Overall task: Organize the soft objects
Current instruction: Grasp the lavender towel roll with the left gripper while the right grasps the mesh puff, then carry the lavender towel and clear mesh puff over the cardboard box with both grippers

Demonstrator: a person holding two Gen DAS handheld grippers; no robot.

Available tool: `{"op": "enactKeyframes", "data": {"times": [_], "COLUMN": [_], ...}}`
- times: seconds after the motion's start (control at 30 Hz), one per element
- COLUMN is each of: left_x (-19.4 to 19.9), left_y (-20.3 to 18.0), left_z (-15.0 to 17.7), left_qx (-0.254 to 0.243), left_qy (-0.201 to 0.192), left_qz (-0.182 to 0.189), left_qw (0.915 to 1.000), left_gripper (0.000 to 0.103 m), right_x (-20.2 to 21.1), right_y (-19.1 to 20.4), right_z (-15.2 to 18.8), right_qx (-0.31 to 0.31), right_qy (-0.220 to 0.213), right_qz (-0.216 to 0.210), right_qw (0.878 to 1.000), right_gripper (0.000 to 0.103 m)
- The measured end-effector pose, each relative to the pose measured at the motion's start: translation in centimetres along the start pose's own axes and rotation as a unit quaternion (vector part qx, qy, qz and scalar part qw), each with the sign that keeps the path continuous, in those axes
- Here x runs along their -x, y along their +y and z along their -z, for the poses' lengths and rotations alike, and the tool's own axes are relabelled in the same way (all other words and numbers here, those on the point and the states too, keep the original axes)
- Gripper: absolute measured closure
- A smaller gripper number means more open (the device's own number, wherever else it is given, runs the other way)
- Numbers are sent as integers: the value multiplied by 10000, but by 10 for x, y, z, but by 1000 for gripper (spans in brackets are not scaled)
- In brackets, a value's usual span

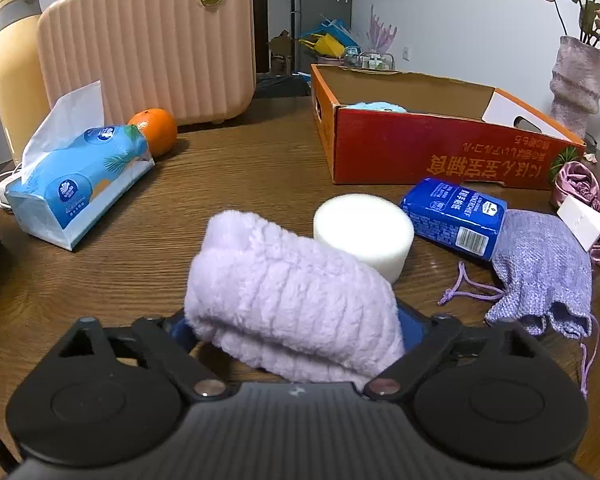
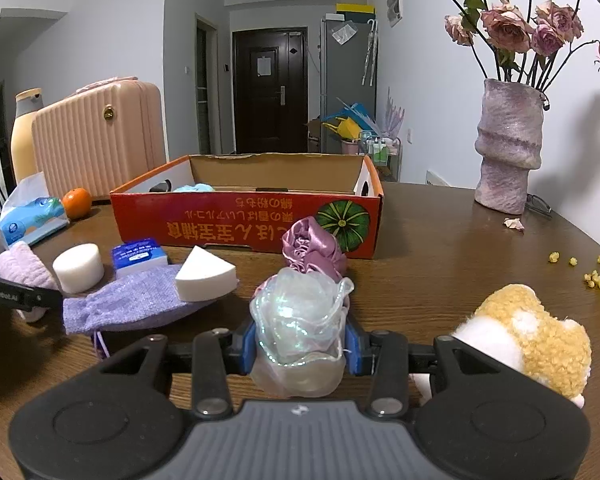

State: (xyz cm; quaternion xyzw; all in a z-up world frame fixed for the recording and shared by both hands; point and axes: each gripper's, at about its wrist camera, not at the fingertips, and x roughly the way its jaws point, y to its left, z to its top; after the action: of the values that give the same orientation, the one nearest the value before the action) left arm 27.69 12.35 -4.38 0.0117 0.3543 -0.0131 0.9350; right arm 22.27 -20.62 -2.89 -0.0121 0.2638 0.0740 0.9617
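Between the left gripper's (image 1: 296, 334) blue pads lies a fluffy lilac knitted headband (image 1: 288, 296); the jaws stand wide around it, and whether the pads press on it cannot be told. From the headband, a white foam cylinder (image 1: 364, 232) sits at one o'clock, just beside it on the brown wooden table (image 1: 148, 260), with the open red cardboard box (image 1: 420, 148) beyond. In the right wrist view, the right gripper (image 2: 300, 344) pinches an iridescent translucent mesh scrunchie (image 2: 300, 316). A mauve satin scrunchie (image 2: 312, 246) lies at twelve o'clock from it, against the box.
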Motion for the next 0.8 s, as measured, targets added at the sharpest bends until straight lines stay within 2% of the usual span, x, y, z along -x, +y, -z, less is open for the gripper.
{"op": "enactKeyframes", "data": {"times": [0.1,0.17,0.27,0.47,0.8], "left_x": [2,4,7,13,33], "left_y": [-1,-3,-7,-9,-10], "left_z": [0,0,2,3,6], "left_qx": [-26,-63,-139,-110,56], "left_qy": [-63,-115,-188,-299,-611], "left_qz": [38,75,72,-54,-258], "left_qw": [10000,9999,9997,9995,9978], "left_gripper": [27,46,59,67,68], "right_x": [2,3,4,6,10], "right_y": [0,0,1,2,1], "right_z": [0,0,0,0,-1], "right_qx": [9,20,30,43,47], "right_qy": [-27,-43,-70,-100,-191], "right_qz": [-28,-50,-71,-106,-190], "right_qw": [10000,10000,9999,9999,9996], "right_gripper": [62,62,62,62,62]}}
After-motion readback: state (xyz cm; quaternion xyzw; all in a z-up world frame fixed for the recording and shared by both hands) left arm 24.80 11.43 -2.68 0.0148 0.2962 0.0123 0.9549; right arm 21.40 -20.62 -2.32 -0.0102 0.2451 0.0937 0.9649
